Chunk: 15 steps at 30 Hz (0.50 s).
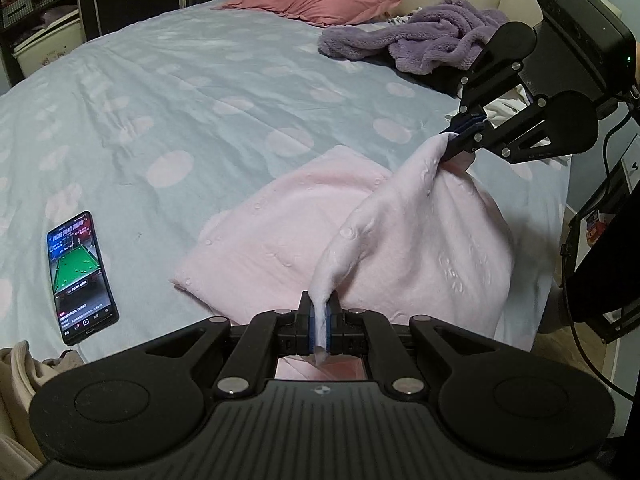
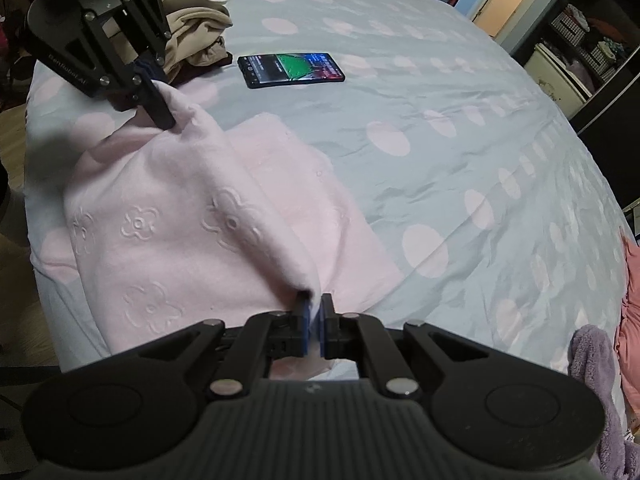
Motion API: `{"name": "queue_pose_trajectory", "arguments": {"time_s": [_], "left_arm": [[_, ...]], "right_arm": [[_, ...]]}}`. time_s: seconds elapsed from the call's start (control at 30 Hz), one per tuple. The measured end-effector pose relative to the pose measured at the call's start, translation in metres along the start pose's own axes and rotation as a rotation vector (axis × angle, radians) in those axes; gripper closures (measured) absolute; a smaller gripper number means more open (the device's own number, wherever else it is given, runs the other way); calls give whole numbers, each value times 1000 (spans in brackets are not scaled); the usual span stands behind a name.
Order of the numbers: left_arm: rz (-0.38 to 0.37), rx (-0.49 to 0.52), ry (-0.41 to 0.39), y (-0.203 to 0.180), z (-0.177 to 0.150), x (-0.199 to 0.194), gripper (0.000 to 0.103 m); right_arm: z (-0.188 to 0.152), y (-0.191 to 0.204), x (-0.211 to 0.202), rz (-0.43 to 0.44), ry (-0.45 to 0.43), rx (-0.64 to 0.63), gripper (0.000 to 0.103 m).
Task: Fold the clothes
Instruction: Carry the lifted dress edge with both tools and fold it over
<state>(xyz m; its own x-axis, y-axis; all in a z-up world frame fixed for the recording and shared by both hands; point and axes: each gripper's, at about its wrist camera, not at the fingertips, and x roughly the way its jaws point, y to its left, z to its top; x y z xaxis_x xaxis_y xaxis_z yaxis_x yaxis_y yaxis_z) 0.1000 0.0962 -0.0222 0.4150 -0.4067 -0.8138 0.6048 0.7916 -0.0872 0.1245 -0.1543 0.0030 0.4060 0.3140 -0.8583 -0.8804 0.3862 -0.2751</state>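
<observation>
Holding one raised edge of the pink cloth (image 1: 320,240) between them, left gripper (image 1: 319,322) and right gripper (image 1: 460,142) are each clamped on a corner; the rest lies ahead on the bed (image 1: 160,100) near its front edge, so that edge goes forward.

The lit smartphone (image 1: 82,276) shows screen text too small to read. The fluffy purple garment (image 2: 596,396) and the pink pillow (image 2: 632,320) are cut off by the right wrist view's edge. The beige clothes pile (image 1: 16,392) runs off the left wrist view's edge.
</observation>
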Motion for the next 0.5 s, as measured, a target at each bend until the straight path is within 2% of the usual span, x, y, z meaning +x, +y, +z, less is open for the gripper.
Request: {"name": "queue_pose_trajectory", "arguments": {"time_s": [0.5], "left_arm": [[147,-39,-45,16,23,24,100]], "right_arm": [[9,-15,27,-132,-29,58,97]]}}
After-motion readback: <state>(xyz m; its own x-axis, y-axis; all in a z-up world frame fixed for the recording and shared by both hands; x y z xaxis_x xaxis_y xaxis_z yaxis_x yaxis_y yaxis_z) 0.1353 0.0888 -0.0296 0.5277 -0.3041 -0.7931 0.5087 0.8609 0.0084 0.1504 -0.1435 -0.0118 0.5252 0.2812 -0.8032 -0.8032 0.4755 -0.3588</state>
